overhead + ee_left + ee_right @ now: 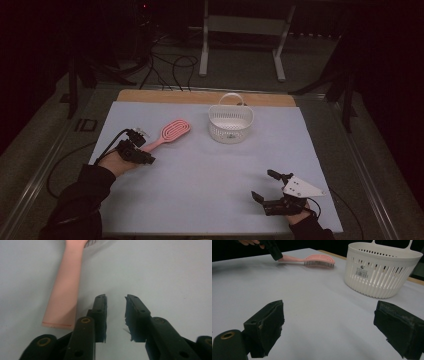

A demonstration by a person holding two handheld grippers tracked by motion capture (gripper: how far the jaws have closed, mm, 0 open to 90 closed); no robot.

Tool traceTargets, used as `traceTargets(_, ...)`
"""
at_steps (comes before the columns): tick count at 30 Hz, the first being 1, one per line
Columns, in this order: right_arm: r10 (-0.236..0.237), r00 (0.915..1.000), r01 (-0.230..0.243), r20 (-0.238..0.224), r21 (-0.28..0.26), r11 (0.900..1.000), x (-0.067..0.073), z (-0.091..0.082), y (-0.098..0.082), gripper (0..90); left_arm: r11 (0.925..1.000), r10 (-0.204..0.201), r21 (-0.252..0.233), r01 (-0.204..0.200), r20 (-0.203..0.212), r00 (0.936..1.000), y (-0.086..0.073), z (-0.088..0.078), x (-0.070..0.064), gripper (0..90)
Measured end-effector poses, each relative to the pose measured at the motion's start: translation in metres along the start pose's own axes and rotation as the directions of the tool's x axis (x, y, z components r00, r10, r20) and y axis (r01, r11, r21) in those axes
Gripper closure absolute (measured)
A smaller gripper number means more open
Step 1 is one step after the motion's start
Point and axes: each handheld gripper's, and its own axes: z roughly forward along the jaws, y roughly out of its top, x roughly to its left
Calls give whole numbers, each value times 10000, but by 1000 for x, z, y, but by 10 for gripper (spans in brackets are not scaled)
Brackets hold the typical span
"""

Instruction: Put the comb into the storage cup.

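Pink hairbrush [171, 134]: lies flat on the desk [200, 175], left of the white basket [230, 123], handle toward the left gripper [115, 315]. Left gripper: fingers narrowly parted, nothing between them, just beside the handle end. Right gripper [264, 186]: fingers wide, nothing held, well apart from the hairbrush.

Overhead view; two low gripper close-ups

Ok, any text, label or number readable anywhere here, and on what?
Nothing can be read.
Basket: a white sticker with a barcode and a small dark logo above it, print too small to read.
Brush: no text visible.
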Motion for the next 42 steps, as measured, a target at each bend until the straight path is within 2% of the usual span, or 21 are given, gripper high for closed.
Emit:
traceTargets(3,-30,10000,30,-13,-21,10000,0,0,0,92,9995,309,-1,-309,166,9994,2,-2,-3,564)
traceTargets(8,-44,10000,44,-6,-50,10000,0,0,1,92,9986,509,149,-511,149,9986,3,-2,-7,411)
traceTargets(11,-18,10000,18,-5,-9,10000,0,0,0,92,9971,705,263,-713,315,9970,5,-2,-10,304)
traceTargets(16,-15,10000,15,-2,-20,10000,0,0,0,92,9954,877,361,-889,354,9955,6,-1,-14,108)
traceTargets(19,-37,10000,37,2,-28,10000,0,0,1,92,9934,1075,318,-1098,659,9920,9,-2,-17,5)
traceTargets(28,-10,10000,10,-17,-19,10000,0,0,0,93,9897,1406,181,-1422,678,9877,12,-8,-21,0)
traceTargets(30,-34,10000,34,-12,-1,10000,0,0,0,92,9903,1364,188,-1378,605,9888,14,-9,-21,0)
traceTargets(38,-55,10000,55,-13,-16,10000,0,0,1,92,9868,1610,98,-1614,334,9864,19,-15,-21,0)
traceTargets(42,-60,10000,60,-20,-15,10000,0,0,1,92,9859,1670,-143,-1667,260,9856,22,-17,-20,0)
